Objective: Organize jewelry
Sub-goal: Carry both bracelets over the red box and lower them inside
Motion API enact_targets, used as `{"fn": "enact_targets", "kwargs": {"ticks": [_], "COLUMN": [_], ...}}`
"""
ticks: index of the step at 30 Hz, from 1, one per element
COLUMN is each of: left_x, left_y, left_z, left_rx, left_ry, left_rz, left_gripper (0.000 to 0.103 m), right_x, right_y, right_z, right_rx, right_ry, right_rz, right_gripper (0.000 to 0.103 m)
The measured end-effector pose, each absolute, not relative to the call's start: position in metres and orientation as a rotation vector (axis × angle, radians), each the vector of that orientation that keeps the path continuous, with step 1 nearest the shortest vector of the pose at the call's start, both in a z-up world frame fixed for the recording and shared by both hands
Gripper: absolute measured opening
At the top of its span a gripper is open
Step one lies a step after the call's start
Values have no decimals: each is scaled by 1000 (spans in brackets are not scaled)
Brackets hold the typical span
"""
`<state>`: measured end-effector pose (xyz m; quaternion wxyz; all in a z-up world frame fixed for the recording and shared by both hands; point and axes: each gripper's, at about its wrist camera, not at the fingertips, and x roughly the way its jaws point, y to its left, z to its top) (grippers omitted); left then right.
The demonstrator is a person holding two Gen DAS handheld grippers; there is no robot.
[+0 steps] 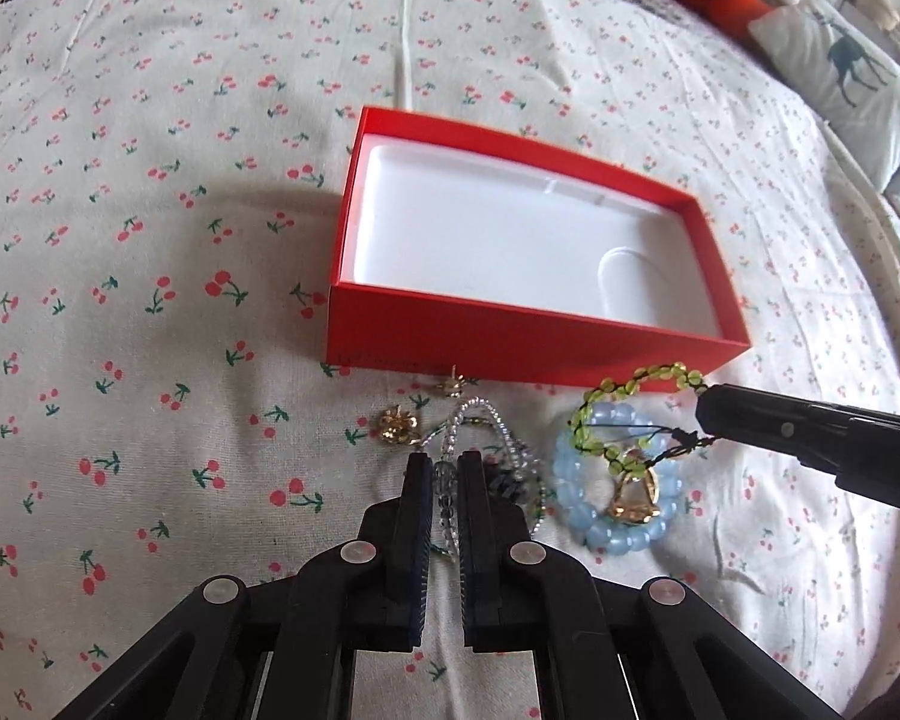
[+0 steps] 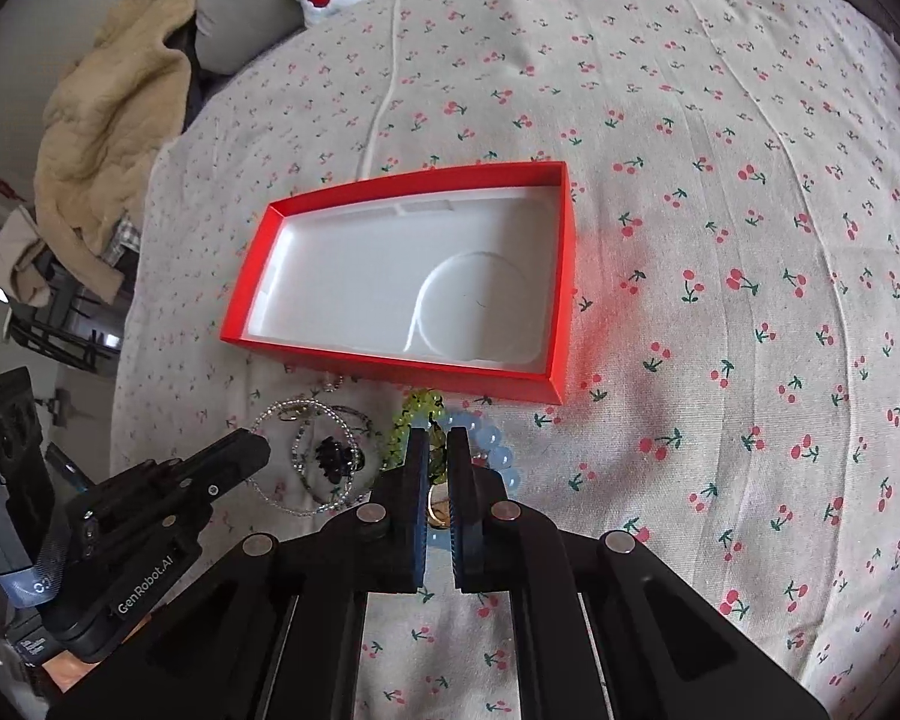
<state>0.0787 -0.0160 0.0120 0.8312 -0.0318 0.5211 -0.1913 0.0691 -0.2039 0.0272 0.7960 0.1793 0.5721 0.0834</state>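
Both grippers [image 1: 444,468] [image 2: 441,450] beside box rim [image 1: 510,324].

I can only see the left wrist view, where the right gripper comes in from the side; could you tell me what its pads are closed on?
Observer: In the right wrist view, the right gripper is shut on the green bead bracelet, with a green bead pinched between its pads.
Operator: Thank you. What is the dark thing half hidden behind my fingers?
Observer: It is a black beaded piece, lying on the sheet inside the loop of the clear bead necklace.
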Motion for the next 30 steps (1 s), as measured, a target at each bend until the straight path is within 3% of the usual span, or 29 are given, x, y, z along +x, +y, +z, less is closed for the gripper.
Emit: {"fn": "enact_targets", "kwargs": {"ticks": [22,30], "left_x": [103,138], "left_y": [-34,-43], "left_z": [71,47], "left_rx": [-230,-302], "left_ry": [938,975], "left_rz": [-521,-532], "left_gripper": [2,2], "right_x": [92,111], "right_y": [-222,-229], "right_z": [89,79], "right_rx": [485,494], "right_ry": [1026,1018], "right_rz": [170,156], "right_gripper": [6,6]}}
